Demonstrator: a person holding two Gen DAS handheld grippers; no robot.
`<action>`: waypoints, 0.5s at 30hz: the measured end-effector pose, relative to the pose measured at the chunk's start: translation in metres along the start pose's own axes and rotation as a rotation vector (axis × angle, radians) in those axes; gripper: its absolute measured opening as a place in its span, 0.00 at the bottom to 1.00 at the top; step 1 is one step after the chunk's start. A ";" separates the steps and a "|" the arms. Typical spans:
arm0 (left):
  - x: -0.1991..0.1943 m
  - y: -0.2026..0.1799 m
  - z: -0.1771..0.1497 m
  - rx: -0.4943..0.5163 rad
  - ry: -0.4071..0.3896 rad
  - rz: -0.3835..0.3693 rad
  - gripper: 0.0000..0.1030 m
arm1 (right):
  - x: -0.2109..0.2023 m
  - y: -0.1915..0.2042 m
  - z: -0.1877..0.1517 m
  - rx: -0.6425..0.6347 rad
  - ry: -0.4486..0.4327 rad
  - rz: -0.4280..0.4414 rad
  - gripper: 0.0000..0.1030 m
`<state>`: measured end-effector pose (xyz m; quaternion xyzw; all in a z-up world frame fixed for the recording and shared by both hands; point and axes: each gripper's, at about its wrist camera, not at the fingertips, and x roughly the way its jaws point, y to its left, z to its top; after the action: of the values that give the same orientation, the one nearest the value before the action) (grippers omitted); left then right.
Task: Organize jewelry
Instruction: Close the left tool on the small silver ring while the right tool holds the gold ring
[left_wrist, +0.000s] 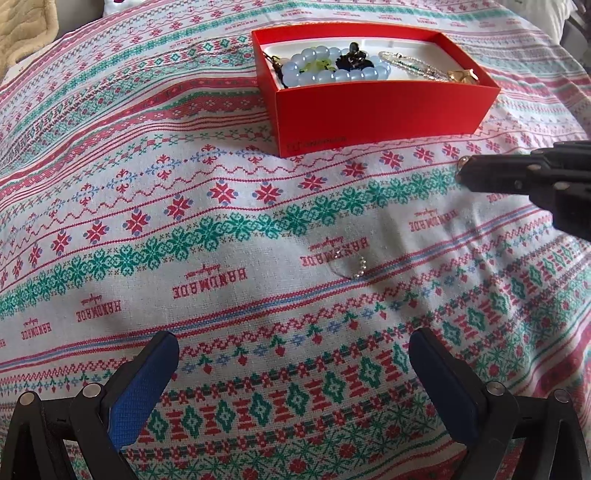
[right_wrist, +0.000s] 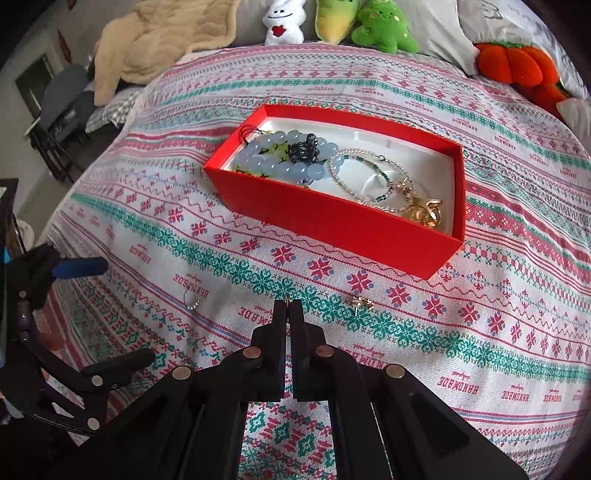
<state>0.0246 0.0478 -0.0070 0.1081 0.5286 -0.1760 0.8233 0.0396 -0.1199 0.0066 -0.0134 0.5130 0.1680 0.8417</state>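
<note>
From my left gripper's camera, my left gripper (left_wrist: 293, 373) is spread wide, with nothing between its blue pads (left_wrist: 140, 391). It hangs over the patterned cloth (left_wrist: 221, 229) on the bed. The red box (left_wrist: 373, 110) sits on the cloth, far up from my left gripper. Inside the box I see a ring of big pale blue beads (left_wrist: 332, 70), something black (left_wrist: 352, 57) on top of them, and a thin beaded bracelet (left_wrist: 413, 64) to the right of them. A small silver ring (left_wrist: 349, 267) lies on the cloth, between the box and my left gripper. My right gripper (left_wrist: 461, 170) comes in from the right side, below the box. A tiny gold thing (left_wrist: 463, 160) shows at its tip.

From my right gripper's camera, my right gripper (right_wrist: 289, 303) is pressed together. A little gold bit (right_wrist: 289, 300) peeks out at its tip, so it looks like it is pinching it, but the bit is too small to name. The red box (right_wrist: 332, 218) is above my right gripper. The blue beads (right_wrist: 280, 158) are in its left part, and the thin bracelet (right_wrist: 365, 177) and a round gold piece (right_wrist: 421, 212) are in its right part. A small gold earring (right_wrist: 360, 302) lies on the cloth just below the box. The silver ring (right_wrist: 192, 301) lies lower left of the box, near my left gripper (right_wrist: 92, 314). Soft toys (right_wrist: 343, 22) sit far behind the box.
</note>
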 end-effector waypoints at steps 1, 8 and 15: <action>-0.001 0.000 0.000 0.001 -0.006 -0.011 0.96 | -0.004 -0.003 0.001 0.010 -0.009 0.003 0.01; -0.005 -0.016 0.004 0.050 -0.037 -0.129 0.76 | -0.023 -0.023 -0.006 0.092 -0.028 0.076 0.01; 0.011 -0.020 0.008 0.025 -0.013 -0.183 0.53 | -0.046 -0.044 -0.010 0.161 -0.057 0.112 0.01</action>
<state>0.0274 0.0251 -0.0137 0.0685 0.5288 -0.2578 0.8057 0.0244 -0.1754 0.0352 0.0880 0.5007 0.1734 0.8435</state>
